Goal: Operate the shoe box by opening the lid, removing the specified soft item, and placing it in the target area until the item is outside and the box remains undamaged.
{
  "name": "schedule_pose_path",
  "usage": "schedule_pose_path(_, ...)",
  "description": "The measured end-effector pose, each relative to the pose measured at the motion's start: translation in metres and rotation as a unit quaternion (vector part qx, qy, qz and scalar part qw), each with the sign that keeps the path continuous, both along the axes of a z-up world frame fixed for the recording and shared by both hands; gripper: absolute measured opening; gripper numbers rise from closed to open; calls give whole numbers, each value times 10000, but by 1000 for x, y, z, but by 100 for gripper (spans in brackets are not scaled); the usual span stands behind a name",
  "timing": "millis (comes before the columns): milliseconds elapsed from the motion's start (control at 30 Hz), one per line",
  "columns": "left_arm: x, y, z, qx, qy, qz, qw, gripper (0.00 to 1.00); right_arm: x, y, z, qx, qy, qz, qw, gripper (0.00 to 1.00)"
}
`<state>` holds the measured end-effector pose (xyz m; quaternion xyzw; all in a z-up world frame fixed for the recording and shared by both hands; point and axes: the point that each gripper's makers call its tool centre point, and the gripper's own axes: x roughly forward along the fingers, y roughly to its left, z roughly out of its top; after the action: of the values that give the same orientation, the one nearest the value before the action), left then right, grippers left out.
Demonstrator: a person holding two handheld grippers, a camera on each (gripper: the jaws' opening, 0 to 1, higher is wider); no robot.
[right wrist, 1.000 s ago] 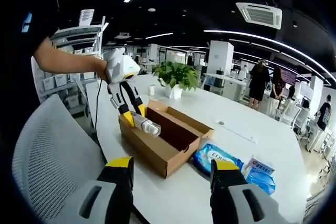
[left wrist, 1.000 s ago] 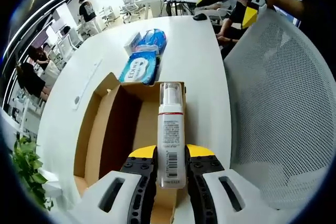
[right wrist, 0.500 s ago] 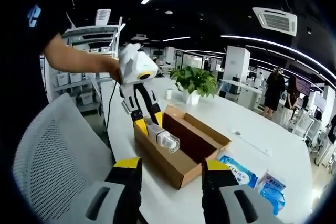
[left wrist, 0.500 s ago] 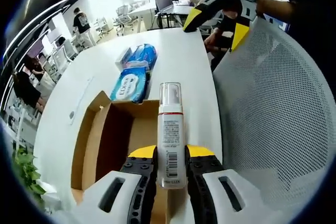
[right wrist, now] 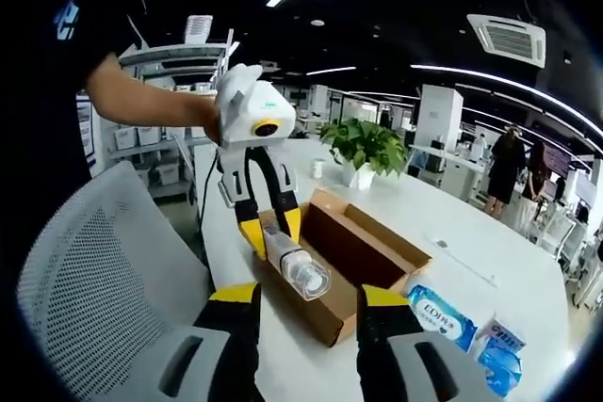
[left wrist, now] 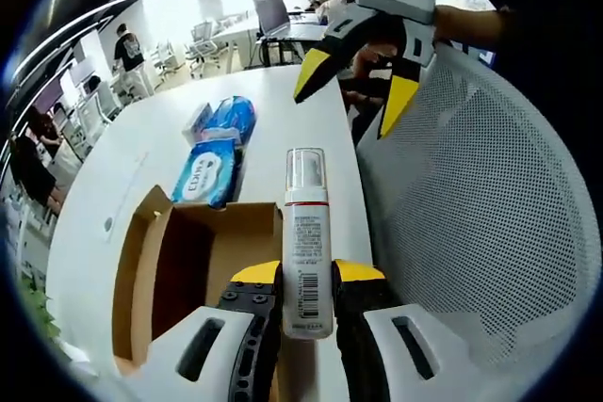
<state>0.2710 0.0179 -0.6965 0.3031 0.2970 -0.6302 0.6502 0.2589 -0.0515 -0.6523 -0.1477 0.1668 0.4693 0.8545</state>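
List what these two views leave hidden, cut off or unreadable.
- Bottle label print: left gripper view, too small to read.
- Bottle's base: left gripper view, hidden between the left gripper jaws.
- Box floor: right gripper view, hidden behind its near wall.
- Blue wipes pack: right gripper view, partly covered by the right gripper.

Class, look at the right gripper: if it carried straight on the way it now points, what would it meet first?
Probably the bottle clamped in the left gripper, which sits right between the open right gripper tips; the cardboard box lies behind. Depth is hard to judge.
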Motion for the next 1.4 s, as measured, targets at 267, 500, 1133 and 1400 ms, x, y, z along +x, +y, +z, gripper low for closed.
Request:
schedule_pose_path(267, -6, -6, 8, -229, 67, -154, 9996, 19, -1, 8, -4, -64, -9, 231, 9997, 35)
schedule_pose_path(500, -13, -12, 14, -470, 165, -345, 9982, 19, -2, 14, -5, -86, -51, 416, 9991, 32)
schedule_pose_path(1133, -25, -25, 23, -908, 9, -889, 9919, 19, -11, 27, 1, -69, -145, 757, 9970, 23)
schedule_pose_path(1400, -24, -27, 17, -836, -166, -1066, 9906, 19, -17, 30, 1, -413, -286, 879, 9949, 18)
